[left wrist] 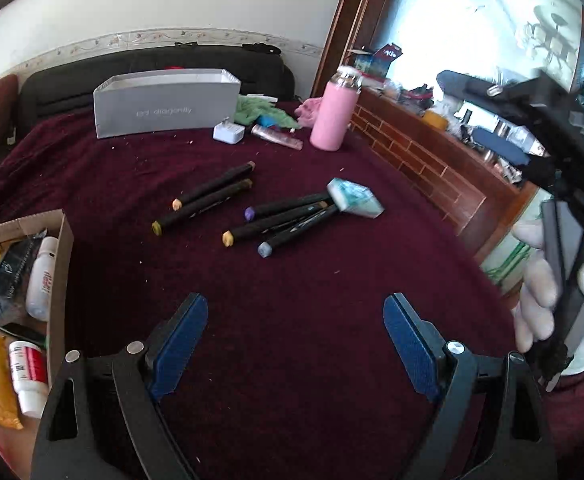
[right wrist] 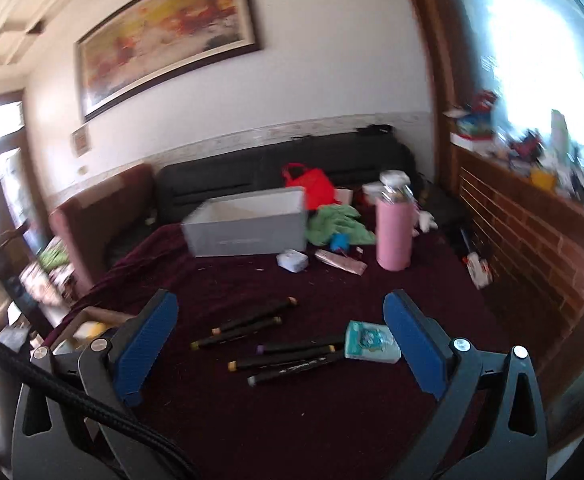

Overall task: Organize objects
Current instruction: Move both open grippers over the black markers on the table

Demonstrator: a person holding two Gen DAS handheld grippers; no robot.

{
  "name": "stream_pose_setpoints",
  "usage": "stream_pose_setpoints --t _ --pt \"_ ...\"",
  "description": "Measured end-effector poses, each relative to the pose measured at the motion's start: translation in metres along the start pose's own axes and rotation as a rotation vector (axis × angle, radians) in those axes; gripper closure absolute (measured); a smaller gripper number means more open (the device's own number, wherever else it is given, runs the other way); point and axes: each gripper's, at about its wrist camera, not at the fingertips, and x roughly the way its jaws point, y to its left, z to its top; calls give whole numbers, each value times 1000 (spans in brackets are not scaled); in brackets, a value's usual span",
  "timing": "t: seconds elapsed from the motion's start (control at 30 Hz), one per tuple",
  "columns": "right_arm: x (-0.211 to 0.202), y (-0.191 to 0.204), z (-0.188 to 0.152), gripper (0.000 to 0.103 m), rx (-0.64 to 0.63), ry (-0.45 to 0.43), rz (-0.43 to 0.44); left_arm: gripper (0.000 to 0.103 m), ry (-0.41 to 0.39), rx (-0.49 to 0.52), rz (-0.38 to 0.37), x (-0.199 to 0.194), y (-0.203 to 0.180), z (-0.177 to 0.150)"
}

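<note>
Grey box [left wrist: 167,108], front face: pale print reads "dragonfly", w/ small logo mark before it, too faint to make out. Same box in right wrist view: print blurred, unreadable. Markers [left wrist: 275,220]: white lettering on barrels, too small to read. White bottles in cardboard box [left wrist: 57,280]: red label print, illegible.

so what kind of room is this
Most likely a home living room: a long black sofa along the wall, a large framed abstract painting above it, and a surface under a dark maroon cloth strewn with household odds and ends.
</note>
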Motion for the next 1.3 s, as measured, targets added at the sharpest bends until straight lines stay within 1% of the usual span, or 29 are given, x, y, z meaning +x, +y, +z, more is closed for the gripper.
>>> stream_pose_setpoints --t 0.03,0.1,0.13,0.2,0.3,0.37,0.43,0.5,0.53,0.6,0.67,0.77,0.87,1.07,1.23,1.3 --pt "8 -10 -3 0 30 15 -23 17 9 -6 17 7 3 -4" --pt "20 -37 -18 0 109 78 -68 17 36 -47 18 22 14 -7" --pt "30 -50 -28 0 144 133 -92 17 54 -73 17 29 20 -9" --pt "41 -70 -46 0 199 226 -106 17 75 -126 20 41 33 -13" --pt "54 -80 -72 0 206 323 -83 17 102 -181 27 55 44 -21" --pt "63 -78 -87 0 196 378 -36 17 64 -186 37 56 45 -28" --pt "70 -78 -95 0 199 418 -11 17 57 -193 63 57 44 -29" --pt "70 -74 -98 0 170 415 -10 17 55 -200 59 58 45 -30" --pt "75 -73 -101 0 167 424 10 17 54 -201 59 56 45 -31" --pt "76 -70 -104 0 134 427 -9 13 59 -192 57 63 44 -31" --pt "79 -65 -103 0 96 440 -36 7 67 -179 51 64 42 -30" --pt "88 -58 -109 0 18 462 -64 3 78 -165 51 67 40 -29" --pt "94 -52 -112 0 -58 485 -81 2 95 -138 78 70 35 -28" --pt "103 -43 -116 0 -146 517 -122 2 108 -119 102 73 32 -28" --pt "104 -43 -115 0 -145 516 -124 2 118 -103 122 75 29 -27" --pt "104 -43 -115 0 -146 516 -124 2 133 -78 146 77 25 -28"
